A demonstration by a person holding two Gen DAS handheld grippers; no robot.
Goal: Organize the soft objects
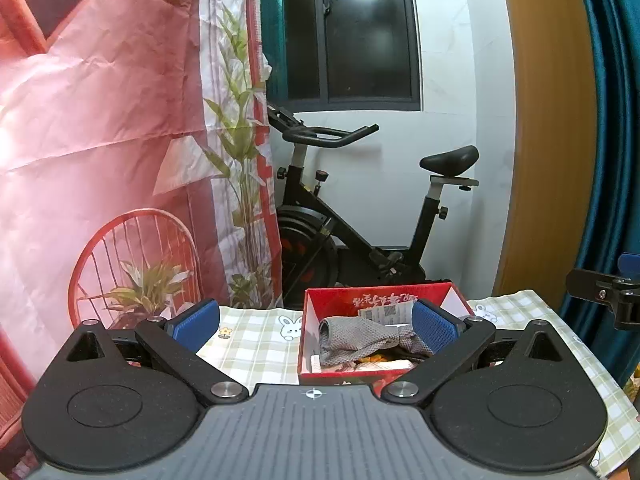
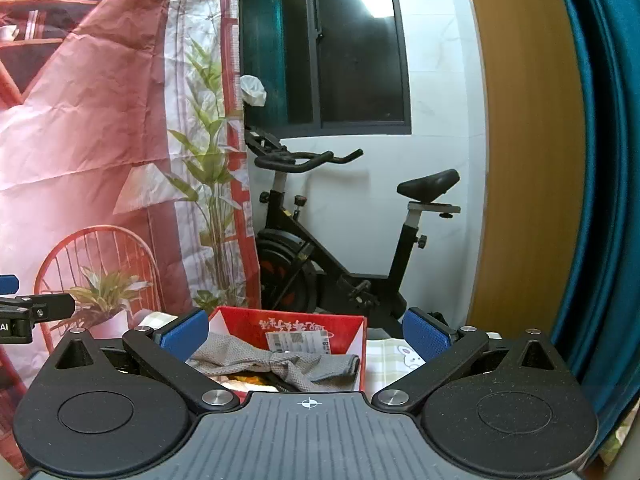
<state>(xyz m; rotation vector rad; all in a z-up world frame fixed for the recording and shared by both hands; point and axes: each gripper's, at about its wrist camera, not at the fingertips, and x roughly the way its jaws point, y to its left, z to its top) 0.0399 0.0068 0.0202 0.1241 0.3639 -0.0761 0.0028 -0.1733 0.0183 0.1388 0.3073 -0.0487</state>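
On a checked tablecloth (image 1: 256, 344): red box (image 1: 344, 298) holding a crumpled grey mesh cloth (image 1: 360, 340) | left gripper (image 1: 316, 324) spread wide, empty | right gripper (image 2: 306, 336) spread wide, empty, above the box | exercise bike (image 2: 332, 264) behind.

This place looks like a room in a home. A black exercise bike (image 1: 352, 216) stands by a white wall under a dark window (image 1: 352, 32). A teal curtain (image 1: 608, 120) hangs at the right. A table with a checked cloth (image 1: 256, 344), printed with rabbits, stands before a printed backdrop (image 1: 100, 120) showing a chair and plants.
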